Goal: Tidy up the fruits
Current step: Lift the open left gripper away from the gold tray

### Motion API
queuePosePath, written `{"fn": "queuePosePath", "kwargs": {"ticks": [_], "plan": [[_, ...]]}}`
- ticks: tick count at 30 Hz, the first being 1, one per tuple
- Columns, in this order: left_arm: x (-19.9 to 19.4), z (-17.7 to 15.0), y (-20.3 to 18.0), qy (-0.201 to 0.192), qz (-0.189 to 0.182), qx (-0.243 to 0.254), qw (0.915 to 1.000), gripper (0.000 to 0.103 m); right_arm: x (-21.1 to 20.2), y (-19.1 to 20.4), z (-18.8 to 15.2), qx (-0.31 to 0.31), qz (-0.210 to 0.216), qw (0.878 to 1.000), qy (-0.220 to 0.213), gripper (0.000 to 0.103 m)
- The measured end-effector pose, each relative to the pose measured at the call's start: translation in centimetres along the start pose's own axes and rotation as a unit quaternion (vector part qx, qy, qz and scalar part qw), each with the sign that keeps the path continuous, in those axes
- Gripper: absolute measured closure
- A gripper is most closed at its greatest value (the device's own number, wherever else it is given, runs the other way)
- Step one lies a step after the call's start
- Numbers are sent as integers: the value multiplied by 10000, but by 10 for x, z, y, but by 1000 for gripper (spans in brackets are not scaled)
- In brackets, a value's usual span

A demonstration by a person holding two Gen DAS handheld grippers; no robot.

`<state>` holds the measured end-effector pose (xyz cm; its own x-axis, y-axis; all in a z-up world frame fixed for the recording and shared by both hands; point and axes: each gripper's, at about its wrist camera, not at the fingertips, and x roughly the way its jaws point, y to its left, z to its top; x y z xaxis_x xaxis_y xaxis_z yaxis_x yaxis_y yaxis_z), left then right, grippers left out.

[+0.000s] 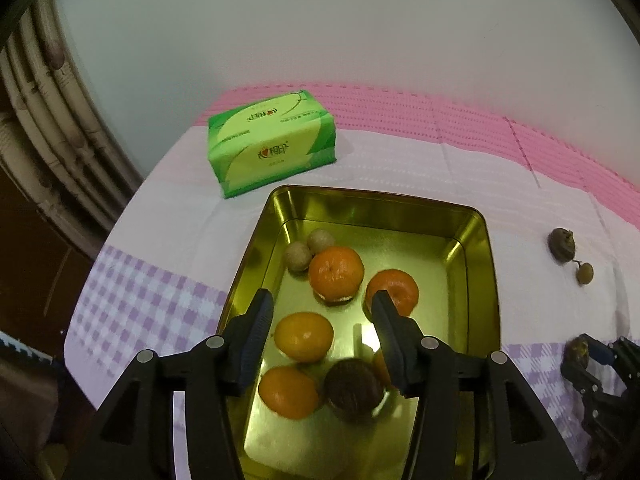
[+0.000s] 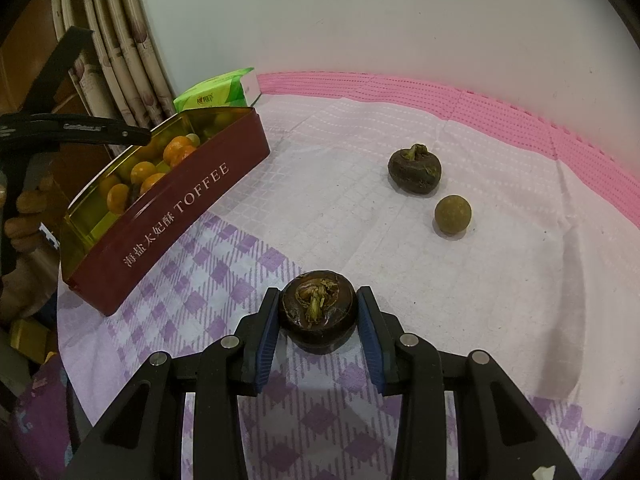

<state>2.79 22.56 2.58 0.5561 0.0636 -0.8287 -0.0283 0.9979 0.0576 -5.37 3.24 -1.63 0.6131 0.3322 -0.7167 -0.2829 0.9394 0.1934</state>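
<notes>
A gold-lined toffee tin (image 1: 476,240) holds several oranges (image 1: 336,276), two small brown round fruits (image 1: 298,255) and a dark brown fruit (image 1: 354,388). My left gripper (image 1: 322,304) hovers open and empty above the tin. My right gripper (image 2: 318,312) is shut on a dark brown fruit (image 2: 318,310) on the tablecloth. It also shows in the left wrist view (image 1: 580,350). Another dark brown fruit (image 2: 414,168) and a small round green-brown fruit (image 2: 453,214) lie further away on the cloth. The tin's red side (image 2: 180,216) is to the left.
A green tissue pack (image 1: 270,142) lies behind the tin. The table has a white, pink and purple-checked cloth (image 2: 360,240) and stands against a white wall. Curtains (image 2: 120,40) hang at the left.
</notes>
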Motion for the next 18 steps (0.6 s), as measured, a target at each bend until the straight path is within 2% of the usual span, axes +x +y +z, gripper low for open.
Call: {"fn": "queuePosePath", "kwargs": {"ticks": [8,18], "plan": [[-27,-17,1,-64,144,-139,9998,50,0,1,0,-56,-70,10000,13,68],[-63,-44,6,61,228,-490,9985,50,2,3,1,-151,-176,9997,37,67]]}}
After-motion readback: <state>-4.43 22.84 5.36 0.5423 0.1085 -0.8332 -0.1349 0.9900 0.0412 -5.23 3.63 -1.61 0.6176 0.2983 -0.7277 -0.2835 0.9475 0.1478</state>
